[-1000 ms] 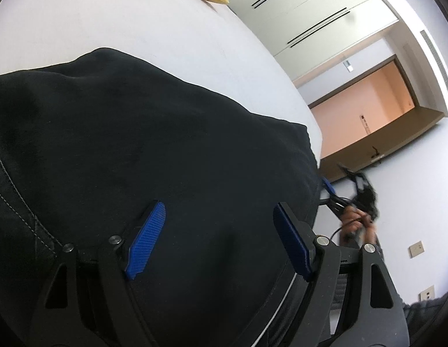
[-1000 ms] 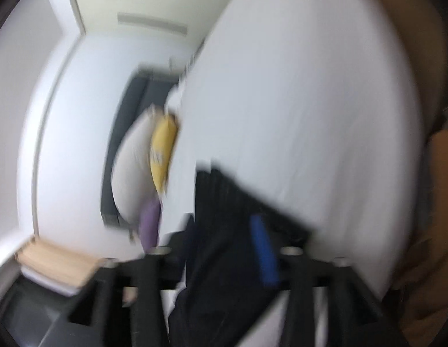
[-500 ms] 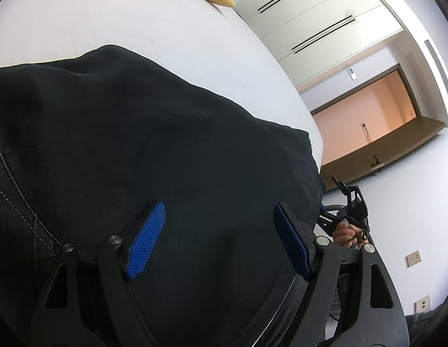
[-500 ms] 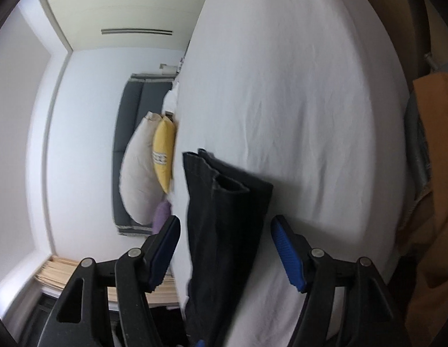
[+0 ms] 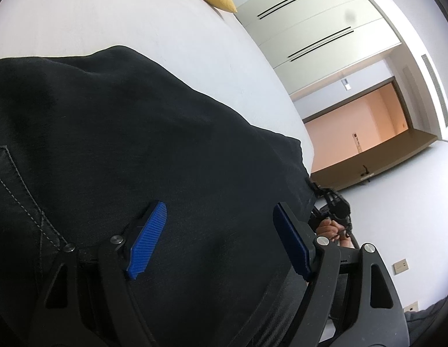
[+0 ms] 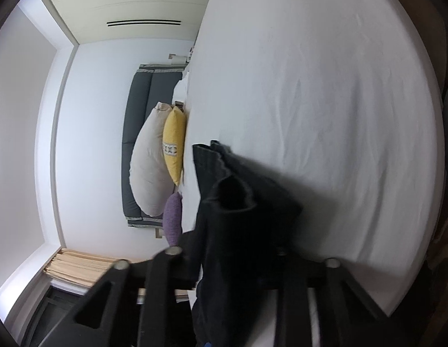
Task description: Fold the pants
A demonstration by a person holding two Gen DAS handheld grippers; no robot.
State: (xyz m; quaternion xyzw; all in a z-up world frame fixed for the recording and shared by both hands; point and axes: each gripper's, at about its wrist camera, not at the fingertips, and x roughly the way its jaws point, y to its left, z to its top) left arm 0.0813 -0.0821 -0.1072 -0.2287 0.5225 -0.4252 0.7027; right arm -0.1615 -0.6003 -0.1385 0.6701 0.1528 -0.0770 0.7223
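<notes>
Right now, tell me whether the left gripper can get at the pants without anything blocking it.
Probably yes. The left gripper is open with the black pants spread directly beneath and between its fingers on the white bed. Nothing lies between them; whether the fingers already touch the fabric is unclear.

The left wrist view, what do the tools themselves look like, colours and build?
The left tool has two matte black fingers with triangular cut-outs and silver round screws, each tipped with a ribbed bright blue pad. The right tool shows the same black arms and silver screws in its own view; its pads are hidden by dark cloth.
</notes>
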